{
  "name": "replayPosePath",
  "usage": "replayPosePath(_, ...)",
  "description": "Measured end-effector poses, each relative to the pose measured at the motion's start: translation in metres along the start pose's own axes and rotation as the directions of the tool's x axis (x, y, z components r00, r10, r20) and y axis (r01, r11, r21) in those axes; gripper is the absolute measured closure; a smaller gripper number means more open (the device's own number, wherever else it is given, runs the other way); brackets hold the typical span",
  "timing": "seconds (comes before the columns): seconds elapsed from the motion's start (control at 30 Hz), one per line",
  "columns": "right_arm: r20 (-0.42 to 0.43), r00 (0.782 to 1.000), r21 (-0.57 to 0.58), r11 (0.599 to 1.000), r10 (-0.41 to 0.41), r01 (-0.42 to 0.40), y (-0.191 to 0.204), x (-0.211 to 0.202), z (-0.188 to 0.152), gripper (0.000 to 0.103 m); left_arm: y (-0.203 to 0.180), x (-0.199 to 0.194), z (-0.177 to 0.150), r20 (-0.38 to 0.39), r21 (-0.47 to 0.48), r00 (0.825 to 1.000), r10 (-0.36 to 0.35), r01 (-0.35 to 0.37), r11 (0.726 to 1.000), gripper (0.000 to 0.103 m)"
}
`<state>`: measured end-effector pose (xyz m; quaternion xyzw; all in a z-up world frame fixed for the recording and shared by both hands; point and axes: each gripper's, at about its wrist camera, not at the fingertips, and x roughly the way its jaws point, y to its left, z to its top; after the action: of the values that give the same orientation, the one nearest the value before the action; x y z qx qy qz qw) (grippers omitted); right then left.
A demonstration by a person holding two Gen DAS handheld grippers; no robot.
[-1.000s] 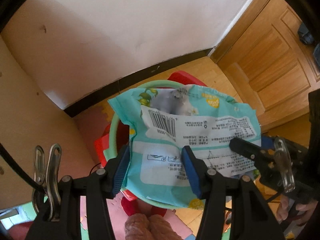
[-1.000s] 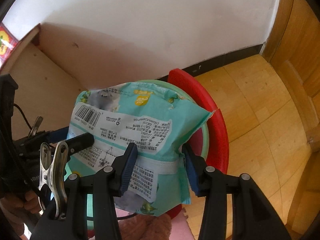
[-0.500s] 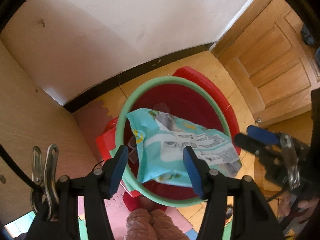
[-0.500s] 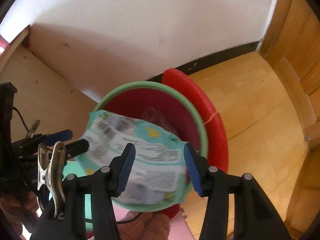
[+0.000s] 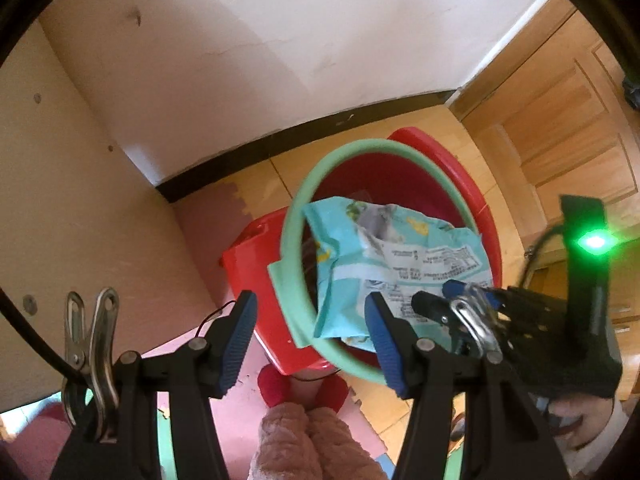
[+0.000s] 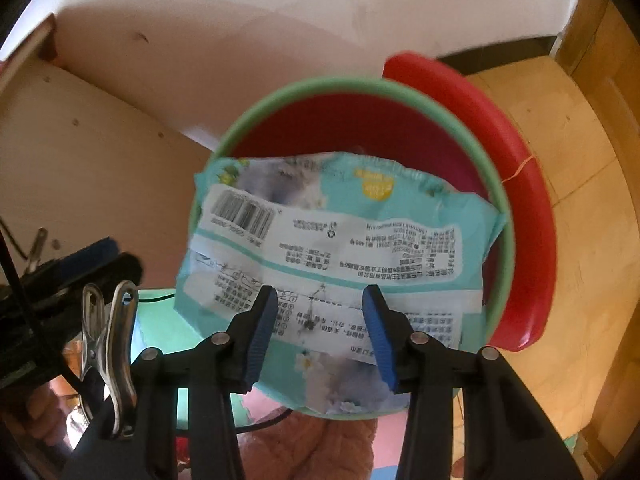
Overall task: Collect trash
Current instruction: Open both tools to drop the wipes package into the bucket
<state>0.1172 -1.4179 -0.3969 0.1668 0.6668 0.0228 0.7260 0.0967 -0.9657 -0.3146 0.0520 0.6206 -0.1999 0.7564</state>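
Observation:
A teal wet-wipe packet [image 5: 400,252] [image 6: 332,236] lies crumpled across the mouth of a red bin with a green rim [image 5: 344,148] [image 6: 320,82], its near end over the rim. My left gripper [image 5: 310,304] [image 6: 120,258] hangs open to the left of the packet, with nothing between its blue pads. My right gripper [image 6: 320,300] [image 5: 440,294] hovers low over the packet's near part and its jaws are closing. The packet shows in the gap between its pads, but I see neither pad pressing on it.
The bin's red lid [image 5: 460,168] [image 6: 520,160] stands open behind it. A pale wooden panel [image 5: 60,200] rises at the left, a white wall behind, a wooden door [image 5: 560,140] at the right. Pink foam mat and a fuzzy pink slipper [image 5: 304,440] lie below.
Both grippers let go of the packet and it dropped onto the bin's mouth. The left gripper slid off to the left; the right gripper came down close over the packet.

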Motion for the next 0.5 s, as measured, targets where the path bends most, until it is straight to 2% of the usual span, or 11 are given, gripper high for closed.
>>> replayPosePath(0.2,-0.097,0.994,-0.004,0.999,-0.044,0.044,0.001,0.038,0.008,0.057,0.005,-0.001,-0.002,0.006,-0.023,1.000,-0.012,0.013,1.000,0.045)
replayPosePath(0.3,-0.179,0.977,-0.038,0.993,-0.117,0.112,0.003,0.068,0.011,0.057,0.009,-0.001,-0.003,0.008,-0.020,1.000,-0.016,0.016,1.000,0.045)
replayPosePath(0.43,-0.253,0.958,-0.081,0.990,-0.136,0.119,0.009,0.093,0.005,0.057,0.011,-0.001,-0.005,0.007,-0.021,1.000,-0.016,0.017,1.000,0.045)
replayPosePath(0.5,-0.259,0.957,-0.081,0.990,-0.132,0.114,0.010,0.097,0.004,0.057,0.011,-0.002,-0.006,0.003,-0.022,1.000,-0.019,0.020,1.000,0.045)
